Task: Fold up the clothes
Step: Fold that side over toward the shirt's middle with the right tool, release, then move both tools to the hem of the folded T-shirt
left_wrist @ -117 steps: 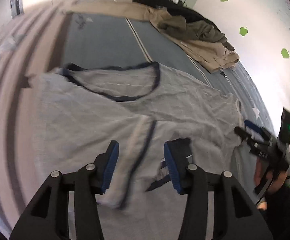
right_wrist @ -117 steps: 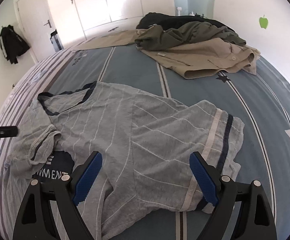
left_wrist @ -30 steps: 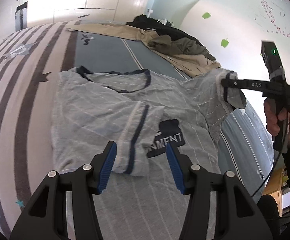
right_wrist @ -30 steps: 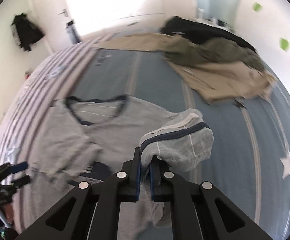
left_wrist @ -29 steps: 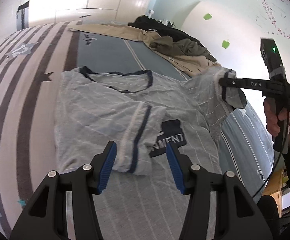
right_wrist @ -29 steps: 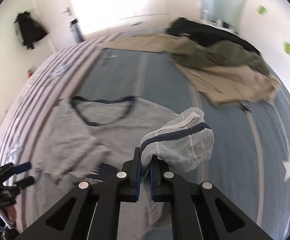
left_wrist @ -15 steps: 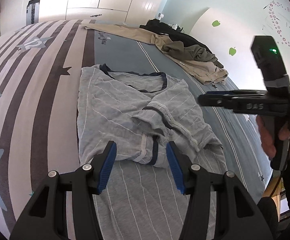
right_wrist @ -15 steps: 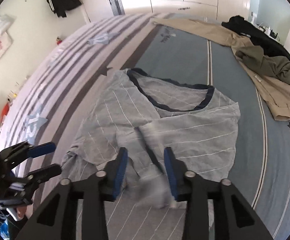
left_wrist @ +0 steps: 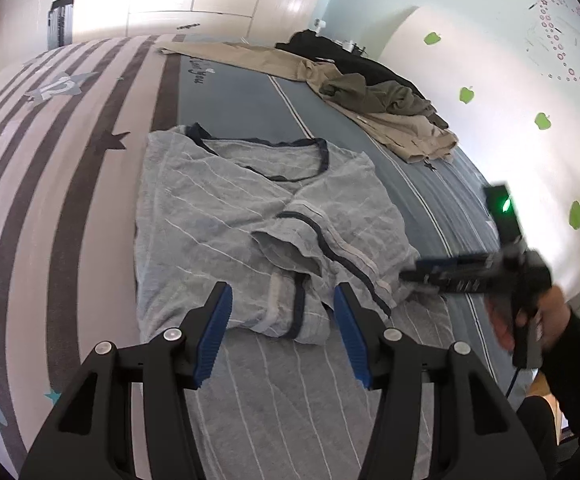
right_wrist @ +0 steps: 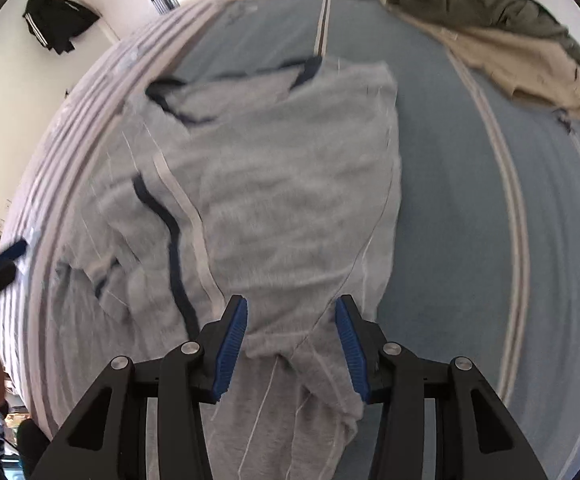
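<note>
Grey shirt [left_wrist: 218, 216] lies on bed [left_wrist: 90, 184]; your left gripper [left_wrist: 282, 336] hovers parted, right gripper [right_wrist: 291, 344] fingers opening, empty.

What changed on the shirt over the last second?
The right tongs, shut on the right sleeve and holding it up a second ago, carried it in over the shirt, let it go and came down; their jaws are opening with nothing gripped. The sleeve now lies folded across the chest, covering the print. Left tongs stayed open above the left sleeve; the clothes pile is unmoved.
</note>
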Demonstrator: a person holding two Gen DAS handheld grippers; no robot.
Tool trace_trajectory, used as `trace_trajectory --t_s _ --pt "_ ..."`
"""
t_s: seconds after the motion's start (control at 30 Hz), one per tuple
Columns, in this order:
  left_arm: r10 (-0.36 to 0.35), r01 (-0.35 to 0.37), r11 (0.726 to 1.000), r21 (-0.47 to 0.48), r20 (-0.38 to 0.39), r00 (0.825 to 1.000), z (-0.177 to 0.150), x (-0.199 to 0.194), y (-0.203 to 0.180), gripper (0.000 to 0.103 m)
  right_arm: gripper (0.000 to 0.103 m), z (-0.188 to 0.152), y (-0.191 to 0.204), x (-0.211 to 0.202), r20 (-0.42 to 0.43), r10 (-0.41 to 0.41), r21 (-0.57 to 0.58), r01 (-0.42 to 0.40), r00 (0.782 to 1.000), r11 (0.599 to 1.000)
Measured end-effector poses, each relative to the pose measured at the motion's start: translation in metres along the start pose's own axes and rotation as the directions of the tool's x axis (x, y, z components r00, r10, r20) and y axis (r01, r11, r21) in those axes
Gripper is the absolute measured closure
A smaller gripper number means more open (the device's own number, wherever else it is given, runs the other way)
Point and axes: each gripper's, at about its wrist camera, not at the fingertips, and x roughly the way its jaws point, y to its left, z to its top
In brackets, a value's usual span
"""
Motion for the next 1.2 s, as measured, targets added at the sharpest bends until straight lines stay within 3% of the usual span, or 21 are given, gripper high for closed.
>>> trace_trajectory --t_s 0.13,0.27,0.43,0.63,0.77,1.0,1.13,1.2 --pt "0.014 -0.014 1.0 -0.007 0.012 1.0 -0.001 -0.004 0.009 0.052 0.058 -0.005 0.004 0.009 -0.007 -0.007 -0.019 0.007 1.0 1.0" --pt "0.032 -0.032 0.999 -0.012 0.017 0.999 -0.005 -0.007 0.017 0.048 0.052 0.004 0.016 -0.017 0.09 0.041 -0.034 -0.038 0.995 0.999" --pt "0.057 -0.056 0.997 -0.044 0.023 0.998 -0.009 -0.006 0.027 0.045 0.042 0.035 0.04 -0.018 0.186 0.089 -0.047 -0.082 0.979 0.996" --pt "0.051 -0.049 0.997 -0.062 0.038 0.998 -0.011 -0.005 0.035 0.044 0.042 0.074 0.07 0.014 0.206 0.103 -0.05 -0.094 0.973 0.994" --pt "0.051 -0.048 0.996 -0.069 0.037 0.998 -0.014 -0.002 0.041 0.044 0.042 0.088 0.088 0.036 0.177 0.117 -0.067 -0.107 0.977 0.992" --pt "0.057 -0.055 0.995 -0.087 0.025 0.998 -0.022 -0.001 0.047 0.044 0.035 0.085 0.106 0.053 0.153 0.077 -0.12 -0.059 0.985 0.991" --pt "0.065 -0.063 0.995 -0.079 0.024 0.998 -0.031 -0.01 0.045 0.044 0.034 0.074 0.102 0.026 0.176 0.114 -0.097 -0.098 0.978 0.99" --pt "0.071 -0.069 0.995 -0.072 0.024 0.997 -0.036 -0.017 0.043 0.044 0.034 0.058 0.098 0.006 0.213 0.091 -0.1 -0.071 0.973 0.993"
